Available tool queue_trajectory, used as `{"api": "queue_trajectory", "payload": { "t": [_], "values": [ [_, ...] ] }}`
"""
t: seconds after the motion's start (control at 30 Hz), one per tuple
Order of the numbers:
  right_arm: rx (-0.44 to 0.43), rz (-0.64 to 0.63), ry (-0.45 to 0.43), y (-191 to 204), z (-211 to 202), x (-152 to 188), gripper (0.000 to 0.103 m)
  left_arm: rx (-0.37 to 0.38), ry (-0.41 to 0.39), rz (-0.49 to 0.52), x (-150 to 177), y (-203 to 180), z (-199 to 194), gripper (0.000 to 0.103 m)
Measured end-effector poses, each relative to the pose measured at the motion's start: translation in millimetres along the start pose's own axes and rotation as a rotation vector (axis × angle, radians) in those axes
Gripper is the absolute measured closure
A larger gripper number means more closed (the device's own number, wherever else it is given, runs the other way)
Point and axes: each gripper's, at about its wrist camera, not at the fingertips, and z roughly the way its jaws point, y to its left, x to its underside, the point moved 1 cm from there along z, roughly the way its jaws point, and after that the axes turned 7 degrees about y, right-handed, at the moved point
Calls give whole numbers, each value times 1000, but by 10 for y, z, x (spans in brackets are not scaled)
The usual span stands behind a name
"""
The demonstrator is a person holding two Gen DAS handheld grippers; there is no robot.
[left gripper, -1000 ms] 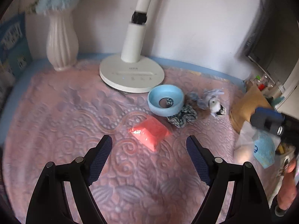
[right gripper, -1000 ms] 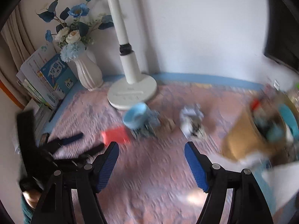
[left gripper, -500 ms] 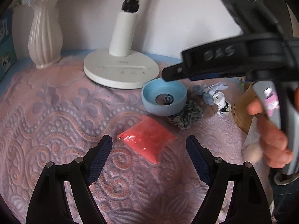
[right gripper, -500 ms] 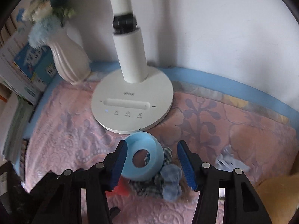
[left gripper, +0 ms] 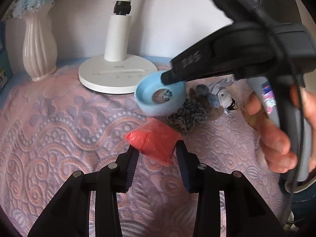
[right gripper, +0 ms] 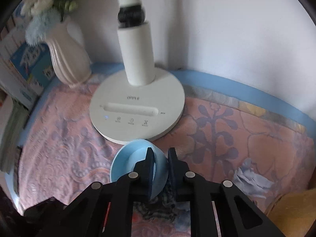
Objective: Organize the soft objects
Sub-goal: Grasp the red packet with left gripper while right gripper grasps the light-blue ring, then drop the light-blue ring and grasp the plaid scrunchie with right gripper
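A red soft packet [left gripper: 156, 140] in clear wrap lies on the pink patterned cloth [left gripper: 59, 130]. My left gripper [left gripper: 156, 149] is closing, and its pads press the packet's two sides. Behind it a light blue soft ring [left gripper: 150, 100] stands tilted up on one edge. My right gripper [right gripper: 160, 158] is closing from above and pinches the blue ring [right gripper: 126, 165] by its wall, one finger inside and one outside. A person's hand [left gripper: 276, 142] holds the right gripper [left gripper: 167, 77].
A grey-blue knitted scrunchie [left gripper: 187, 116], blue pom-poms [left gripper: 203, 90] and a small white plush toy [left gripper: 225, 98] lie right of the ring. A white lamp base [right gripper: 138, 108] and a ribbed vase [right gripper: 67, 59] stand behind. A brown container [right gripper: 292, 211] sits at the right.
The right gripper swung in from the right, came down over the blue ring and shut on its wall, tipping it up. The left gripper's jaws closed in on the red packet.
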Motion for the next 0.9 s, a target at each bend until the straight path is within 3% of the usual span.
{"api": "queue_trajectory", "payload": {
  "t": [0.27,0.4,0.6,0.73,0.8,0.9],
  "values": [
    [-112,83,-157,-155,-897,323,90,10,-12,-3,27,-2,-79,68],
    [-203,93,-160,-116,-1117,566,90,-9,-16,0,46,-59,-171,68],
    [-157,50,-79,-173,-1055,1301,90,-50,-29,-70,207,-71,-444,68],
    [-227,86,-22,-339,-776,1593,89,-77,-50,-136,360,21,-502,68],
    [-265,113,-54,-419,-789,1668,87,-84,-59,-161,419,89,-505,68],
    [-223,101,-103,-509,-958,1795,86,-82,-103,-200,415,184,-530,68]
  ]
}}
